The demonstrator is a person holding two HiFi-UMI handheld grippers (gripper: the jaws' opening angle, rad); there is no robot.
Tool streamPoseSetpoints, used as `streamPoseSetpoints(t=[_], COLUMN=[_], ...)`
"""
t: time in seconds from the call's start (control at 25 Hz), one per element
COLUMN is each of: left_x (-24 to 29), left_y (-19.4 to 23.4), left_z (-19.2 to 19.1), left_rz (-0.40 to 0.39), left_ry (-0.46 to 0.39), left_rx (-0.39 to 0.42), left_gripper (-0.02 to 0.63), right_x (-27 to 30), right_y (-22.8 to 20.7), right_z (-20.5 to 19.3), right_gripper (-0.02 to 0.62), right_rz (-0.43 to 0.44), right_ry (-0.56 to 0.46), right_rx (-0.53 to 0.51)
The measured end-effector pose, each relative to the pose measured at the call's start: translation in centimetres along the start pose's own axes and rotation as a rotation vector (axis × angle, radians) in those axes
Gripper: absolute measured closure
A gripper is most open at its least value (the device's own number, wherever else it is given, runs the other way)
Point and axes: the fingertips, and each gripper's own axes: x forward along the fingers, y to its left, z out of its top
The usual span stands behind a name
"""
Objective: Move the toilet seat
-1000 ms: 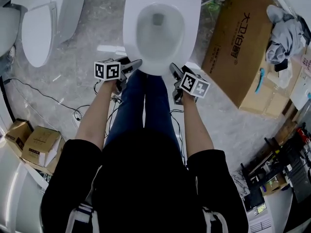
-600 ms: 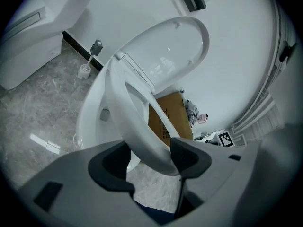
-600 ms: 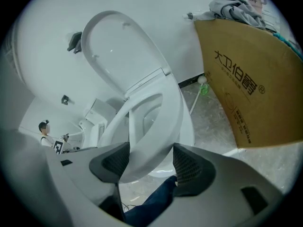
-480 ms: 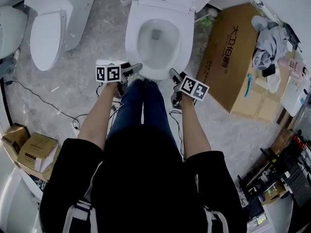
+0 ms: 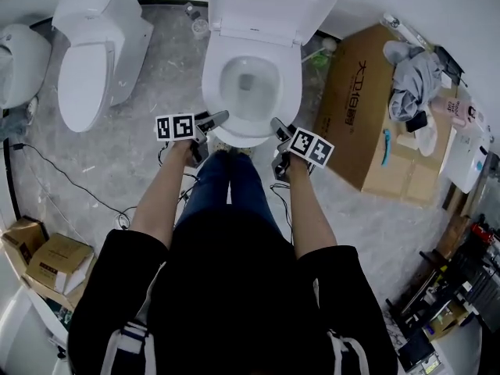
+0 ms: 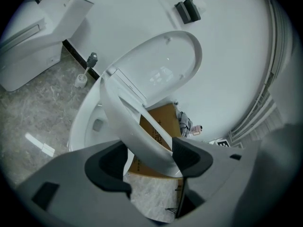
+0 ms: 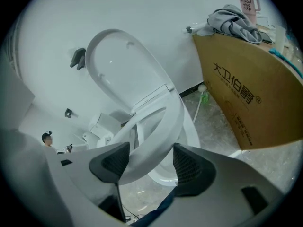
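the seat [image 6: 135,124] is tipped up off the bowl [image 5: 248,92], its front rim raised, with the lid [image 5: 269,6] upright behind it. the left hand-held gripper [image 6: 150,157] holds the rim at front left, its jaws having just eased slightly wider around it. the right hand-held gripper [image 7: 147,163] clamps the rim at front right.

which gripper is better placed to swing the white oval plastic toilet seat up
The right gripper, probably. It and the left gripper both have the white oval plastic toilet seat between their jaws, but the left one's have just been opening, so its hold looks looser.
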Motion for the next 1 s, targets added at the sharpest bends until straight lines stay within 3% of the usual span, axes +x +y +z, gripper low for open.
streamPoseSetpoints(t=[0.28, 0.52, 0.64, 0.76, 0.92, 1.0], left_x=[-0.6, -2.3, -3.3, -4.1, -5.0, -4.5], left_y=[-1.6, -3.0, -3.3, -2.9, -3.1, -4.5], left_z=[2.0, 3.3, 3.6, 3.1, 4.0, 4.5], left_rz=[-0.011, -0.002, 0.057, 0.189, 0.437, 0.504], left_ry=[-0.050, -0.027, 0.005, 0.118, 0.214, 0.235], left_rx=[0.007, 0.131, 0.254, 0.523, 1.085, 1.330], left_gripper=[0.290, 0.247, 0.241, 0.241, 0.242, 0.242], right_x=[-0.8, -1.4, -1.7, -2.1, -2.3, -2.4], right_y=[1.5, 2.5, 2.9, 3.6, 4.4, 4.6], right_z=[2.1, 3.7, 4.3, 5.4, 6.5, 7.1], right_gripper=[0.287, 0.287, 0.287, 0.287, 0.287, 0.287], right_rz=[0.015, 0.019, 0.022, 0.033, 0.045, 0.045], right_ry=[-0.049, -0.063, -0.076, -0.110, -0.129, -0.134], right_rx=[0.033, 0.052, 0.063, 0.082, 0.101, 0.109])
